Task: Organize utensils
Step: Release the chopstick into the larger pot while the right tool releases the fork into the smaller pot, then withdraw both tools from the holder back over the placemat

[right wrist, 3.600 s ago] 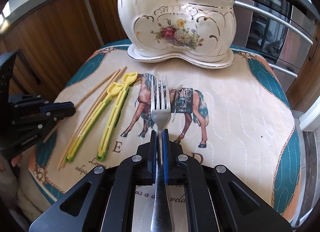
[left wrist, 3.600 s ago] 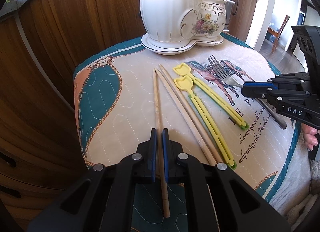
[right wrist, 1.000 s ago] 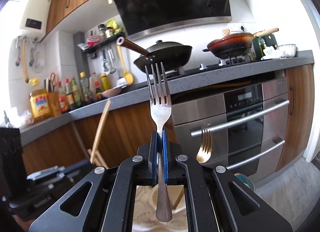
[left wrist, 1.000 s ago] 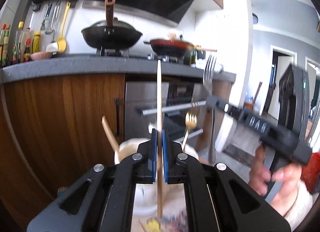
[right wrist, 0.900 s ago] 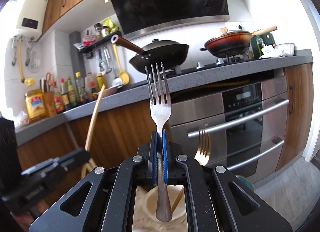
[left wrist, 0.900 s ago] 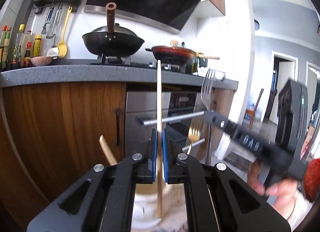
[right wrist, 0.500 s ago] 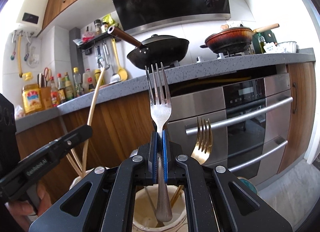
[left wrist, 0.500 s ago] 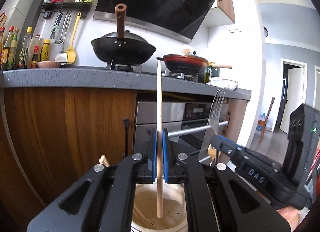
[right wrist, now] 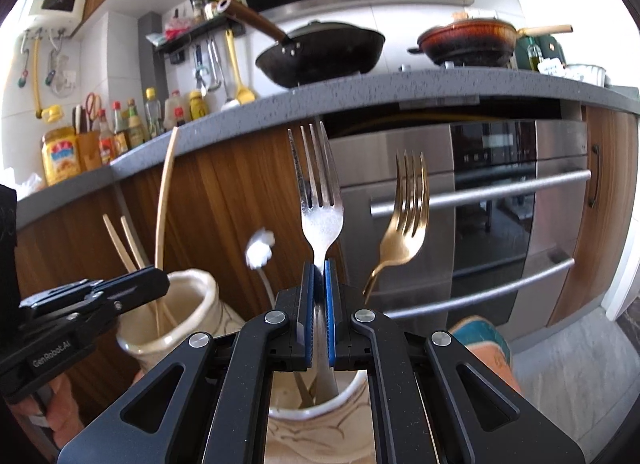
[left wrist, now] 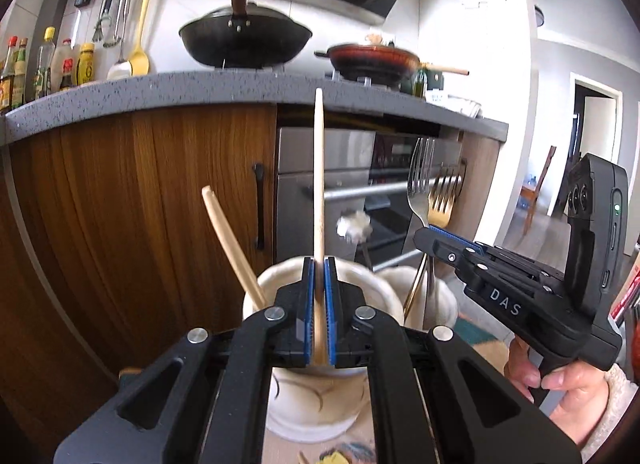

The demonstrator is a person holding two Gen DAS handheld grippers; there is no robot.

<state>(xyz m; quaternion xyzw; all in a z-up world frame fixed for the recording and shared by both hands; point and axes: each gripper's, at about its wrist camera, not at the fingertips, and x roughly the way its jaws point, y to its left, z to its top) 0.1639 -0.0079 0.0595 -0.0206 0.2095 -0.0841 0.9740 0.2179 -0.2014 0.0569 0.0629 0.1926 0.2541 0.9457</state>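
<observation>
Clamping a chopstick (left wrist: 319, 183) upright over the holder's big cup (left wrist: 384, 288), the left gripper (left wrist: 319, 316) risks tipping it out; the right gripper (right wrist: 319, 316) pinches a silver fork (right wrist: 320, 203) above the small cup (right wrist: 352, 388), where it could snag the gold fork (right wrist: 404, 215).

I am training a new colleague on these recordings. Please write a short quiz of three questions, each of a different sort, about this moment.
1. True or false: the left tool is shut on a pale wooden chopstick.
2. The right tool grips which thing? A) gold metal fork B) silver metal fork C) yellow spoon
3. Fill in: the gold metal fork stands in the ____ cream ceramic jar.

Key: 1 true. 2 B, the silver metal fork. 3 smaller.
</observation>
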